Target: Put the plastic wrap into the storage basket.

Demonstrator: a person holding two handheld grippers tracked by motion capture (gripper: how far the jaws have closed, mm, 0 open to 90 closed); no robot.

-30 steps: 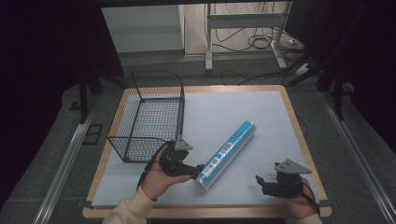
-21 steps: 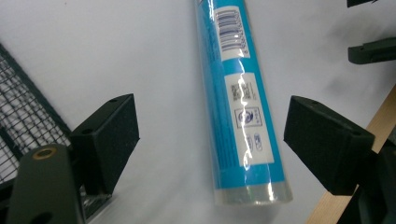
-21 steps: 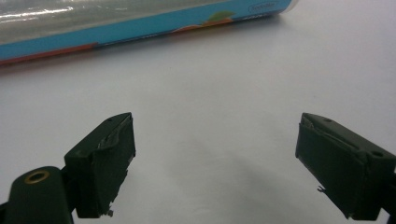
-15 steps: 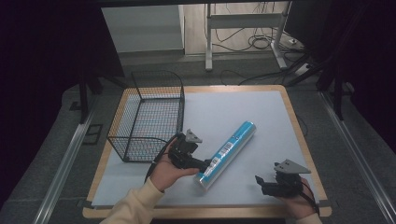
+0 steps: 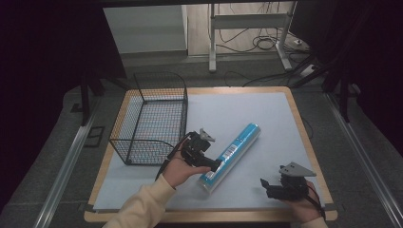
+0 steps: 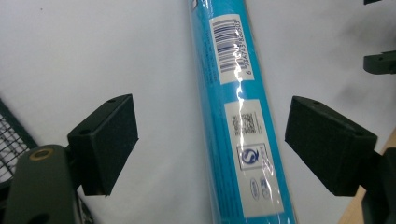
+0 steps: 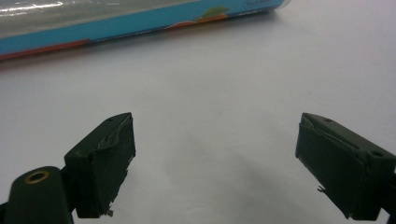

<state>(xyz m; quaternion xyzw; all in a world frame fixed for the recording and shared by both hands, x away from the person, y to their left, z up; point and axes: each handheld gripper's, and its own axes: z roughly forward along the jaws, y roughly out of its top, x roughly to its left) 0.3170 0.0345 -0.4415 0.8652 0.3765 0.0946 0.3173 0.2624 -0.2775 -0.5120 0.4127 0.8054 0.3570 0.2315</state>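
Left gripper [image 5: 215, 166] has just been opening; its spread jaws straddle the blue plastic-wrapped tube [image 5: 231, 155] without touching it. Tube lies diagonally on the white table mat [image 5: 266, 118], long axis crossing the jaw gap. Right gripper [image 5: 266, 185] rests apart, jaws spread, empty.

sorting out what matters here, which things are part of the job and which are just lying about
Part of the job:
- blue tube, lying on the table between the open jaws of the left gripper, untouched by its pads; those jaws have just been opening
- wire basket, beside it

Just lying about:
- right gripper, open, resting apart
- cables on the floor beyond the table
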